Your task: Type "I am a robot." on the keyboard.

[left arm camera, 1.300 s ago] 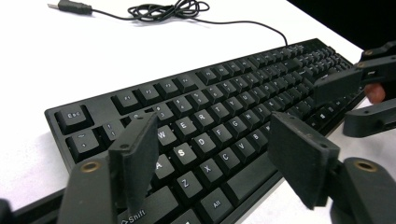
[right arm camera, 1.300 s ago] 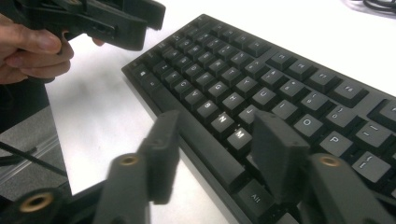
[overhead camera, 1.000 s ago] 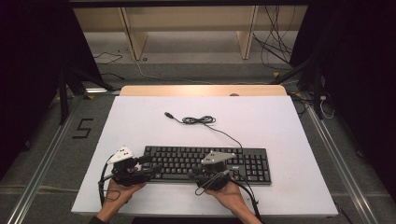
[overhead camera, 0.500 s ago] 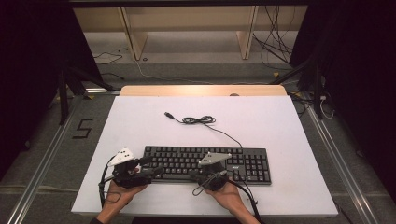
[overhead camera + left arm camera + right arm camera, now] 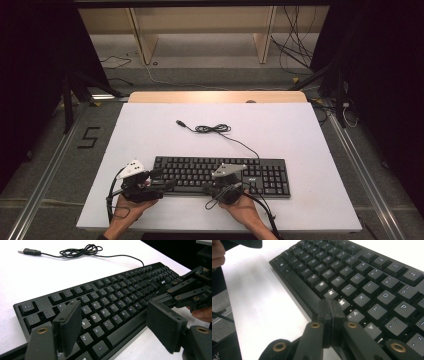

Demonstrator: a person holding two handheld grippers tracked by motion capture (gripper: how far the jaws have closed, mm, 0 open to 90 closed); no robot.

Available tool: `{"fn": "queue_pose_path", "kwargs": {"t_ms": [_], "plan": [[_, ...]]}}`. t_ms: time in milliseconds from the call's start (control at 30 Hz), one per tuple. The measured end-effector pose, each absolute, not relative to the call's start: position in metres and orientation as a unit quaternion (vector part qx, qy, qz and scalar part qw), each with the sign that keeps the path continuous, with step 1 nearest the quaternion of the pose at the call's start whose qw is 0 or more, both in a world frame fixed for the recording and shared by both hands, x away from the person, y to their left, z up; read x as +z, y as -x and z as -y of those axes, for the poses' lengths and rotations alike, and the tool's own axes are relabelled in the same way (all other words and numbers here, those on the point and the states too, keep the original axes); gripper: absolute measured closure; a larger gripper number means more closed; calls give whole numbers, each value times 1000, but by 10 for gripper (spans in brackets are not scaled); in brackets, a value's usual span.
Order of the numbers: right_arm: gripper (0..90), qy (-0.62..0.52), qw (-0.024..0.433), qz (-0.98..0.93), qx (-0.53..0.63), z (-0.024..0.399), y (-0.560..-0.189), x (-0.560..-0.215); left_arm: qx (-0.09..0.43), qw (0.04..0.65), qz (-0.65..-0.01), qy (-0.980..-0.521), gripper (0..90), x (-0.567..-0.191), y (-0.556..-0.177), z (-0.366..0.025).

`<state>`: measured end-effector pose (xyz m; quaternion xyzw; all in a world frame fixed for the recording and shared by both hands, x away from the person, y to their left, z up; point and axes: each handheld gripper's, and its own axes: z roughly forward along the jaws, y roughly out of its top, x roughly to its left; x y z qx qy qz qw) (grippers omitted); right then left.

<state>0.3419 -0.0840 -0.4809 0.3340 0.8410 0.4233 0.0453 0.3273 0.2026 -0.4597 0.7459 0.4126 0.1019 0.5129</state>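
Note:
A black keyboard (image 5: 260, 175) lies across the near half of the white table (image 5: 300, 130). My left gripper (image 5: 163, 179) is at its front left corner. In the left gripper view it (image 5: 115, 325) stands open, one jaw over the left-hand letter keys (image 5: 100, 315), the other past the front edge. My right gripper (image 5: 208, 186) is at the middle of the keyboard's front edge. Its jaws (image 5: 329, 315) are shut together with nothing between them, tips just above the N and M keys (image 5: 335, 297). The right gripper (image 5: 190, 292) also appears in the left gripper view.
The keyboard's thin black cable (image 5: 212, 128) lies coiled on the table behind it, ending in a loose USB plug (image 5: 180, 122). Wooden shelving (image 5: 200, 30) and floor cables stand beyond the far edge. Metal rails (image 5: 45, 175) run along both sides of the table.
Both grippers have shifted slightly toward the near edge of the table. The keyboard and cable have not moved.

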Motion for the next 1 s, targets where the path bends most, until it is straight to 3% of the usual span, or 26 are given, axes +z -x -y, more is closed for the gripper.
{"fn": "queue_pose_path", "kwargs": {"t_ms": [867,1000], "plan": [[900,-338,47,-843,416,82,-342,-485,103,512,-417,-744,278,-460,-329,-205],[854,-343,44,-836,426,86,-343,-482,105,513,-420,-741,279,-460,-329,-206]]}}
